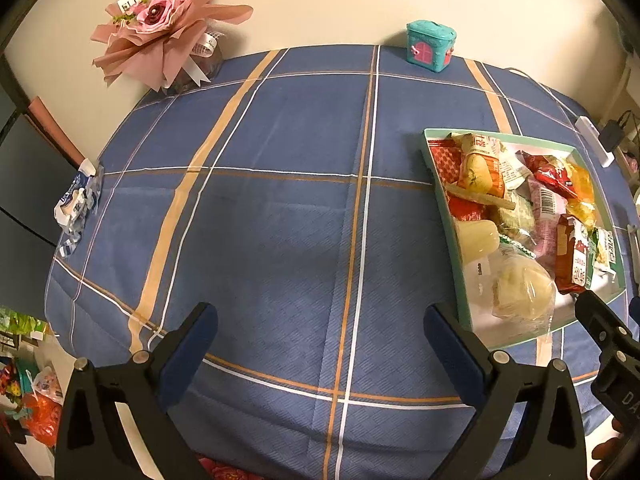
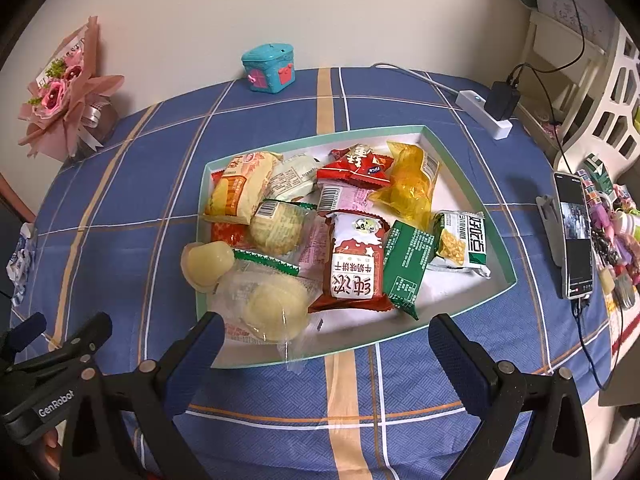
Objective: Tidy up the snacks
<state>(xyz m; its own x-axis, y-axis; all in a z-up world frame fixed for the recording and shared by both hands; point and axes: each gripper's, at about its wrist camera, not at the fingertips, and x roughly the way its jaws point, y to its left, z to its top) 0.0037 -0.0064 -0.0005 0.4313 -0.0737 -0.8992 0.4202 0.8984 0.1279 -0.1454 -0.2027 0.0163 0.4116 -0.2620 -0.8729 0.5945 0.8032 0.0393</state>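
The left gripper (image 1: 320,344) is held wide open above bare blue plaid tablecloth (image 1: 280,220), nothing between its fingers; the right gripper (image 2: 326,344) is likewise spread wide and empty, poised over the near edge of the tray (image 2: 472,184).

The snacks (image 2: 340,224) are found heaped in this shallow green-rimmed tray, set on the right part of the table; a red-and-white biscuit packet (image 2: 352,260) lies at the centre, a green packet (image 2: 406,268) just beside it, a yellow bag (image 2: 412,184) behind; a pale jelly cup (image 2: 206,264) overhangs the tray's left rim.

A teal toy box (image 2: 270,68) and a pink bouquet (image 2: 60,96) are noted by the wall; a phone (image 2: 574,236) is propped at the right.
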